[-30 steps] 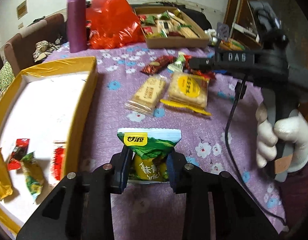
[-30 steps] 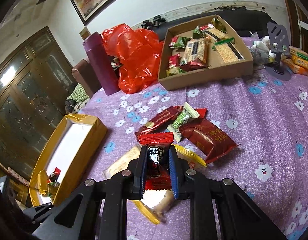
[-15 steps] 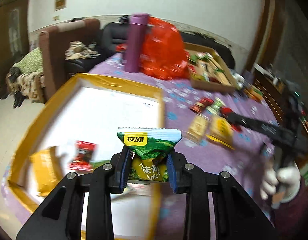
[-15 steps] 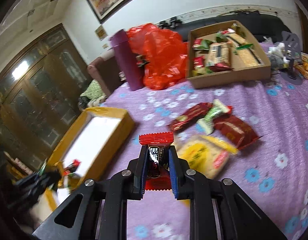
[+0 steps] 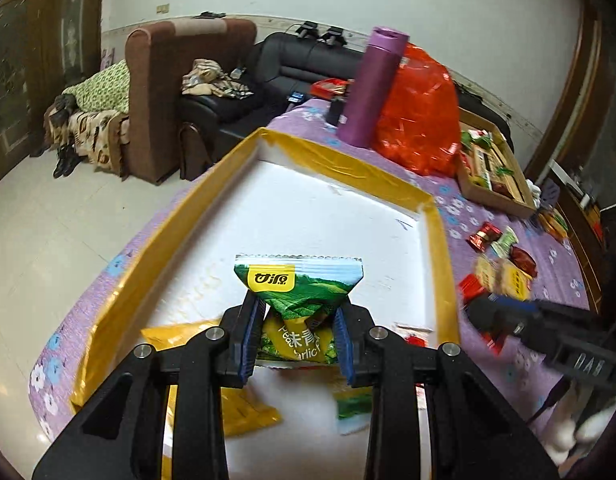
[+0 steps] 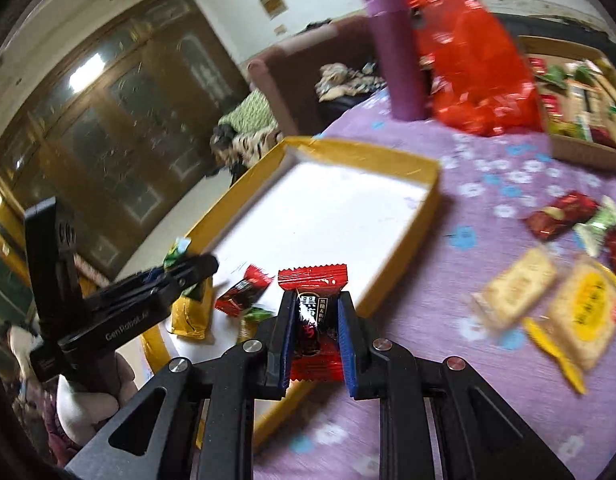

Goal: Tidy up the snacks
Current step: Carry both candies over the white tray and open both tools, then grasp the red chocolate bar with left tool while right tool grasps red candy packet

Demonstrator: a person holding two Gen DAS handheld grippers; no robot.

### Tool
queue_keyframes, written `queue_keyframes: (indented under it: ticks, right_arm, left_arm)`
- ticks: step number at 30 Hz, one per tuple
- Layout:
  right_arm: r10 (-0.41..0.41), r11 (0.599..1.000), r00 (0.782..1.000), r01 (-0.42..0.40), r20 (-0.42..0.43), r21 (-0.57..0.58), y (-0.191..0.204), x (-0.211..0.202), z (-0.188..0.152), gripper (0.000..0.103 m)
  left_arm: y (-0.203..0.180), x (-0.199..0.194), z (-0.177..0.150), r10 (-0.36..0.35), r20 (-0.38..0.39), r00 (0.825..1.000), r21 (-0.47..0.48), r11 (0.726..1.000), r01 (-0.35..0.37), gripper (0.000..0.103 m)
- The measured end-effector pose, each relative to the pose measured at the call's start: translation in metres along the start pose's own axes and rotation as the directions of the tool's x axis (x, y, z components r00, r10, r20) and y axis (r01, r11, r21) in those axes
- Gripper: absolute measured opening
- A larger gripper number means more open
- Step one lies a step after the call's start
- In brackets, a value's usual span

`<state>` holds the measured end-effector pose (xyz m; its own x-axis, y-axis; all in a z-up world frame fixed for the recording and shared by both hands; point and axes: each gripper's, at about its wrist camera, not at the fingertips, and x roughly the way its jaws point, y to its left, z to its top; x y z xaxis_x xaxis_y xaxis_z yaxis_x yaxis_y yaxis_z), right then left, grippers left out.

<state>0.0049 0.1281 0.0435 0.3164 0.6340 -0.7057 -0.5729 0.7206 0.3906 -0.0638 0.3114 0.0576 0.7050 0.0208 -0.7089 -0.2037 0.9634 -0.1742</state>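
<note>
Left wrist view: the left hand-held gripper (image 5: 297,336) clamps a green packet (image 5: 299,288) above the yellow tray (image 5: 444,264), which holds few snacks. The right hand-held gripper (image 6: 316,334) clamps a red candy (image 6: 314,292) at the tray's edge. Beyond the tray, biscuits (image 6: 516,292) remain on the desk (image 6: 488,184).

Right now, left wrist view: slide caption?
Left gripper carries a green snack packet above the yellow-rimmed tray.

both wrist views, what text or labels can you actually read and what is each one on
"arlic", partly hidden, with larger Chinese characters: green pea packet in the left hand-held gripper.
"DAB": body of the right hand-held gripper.
"GenRobot", ending unclear: body of the left hand-held gripper.
Chinese characters: red candy in the right hand-held gripper.
Biscuit packs, wall signs: too blurred.
</note>
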Motion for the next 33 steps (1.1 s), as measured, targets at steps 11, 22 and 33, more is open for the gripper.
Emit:
queue_keyframes:
  ticks: [11, 22, 33]
  right_arm:
    - [-0.06, 0.998, 0.996, 0.059, -0.065, -0.025, 0.019, 0.055, 0.01, 0.023]
    - [-0.055, 0.998, 0.998, 0.055, -0.025, 0.009, 0.014, 0.034, 0.01, 0.033]
    - [-0.084, 0.993, 0.995, 0.08, 0.049, 0.092, -0.034, -0.025, -0.013, 0.04]
  left_arm:
    - [0.023, 0.004, -0.003, 0.004, -0.009, 1.0, -0.023, 1.0, -0.004, 0.032]
    - [0.002, -0.019, -0.007, 0.041, 0.023, 0.999, 0.012, 0.999, -0.042, 0.063]
    - [-0.036, -0.043, -0.015, 0.013, 0.05, 0.999, 0.086, 0.996, -0.018, 0.064]
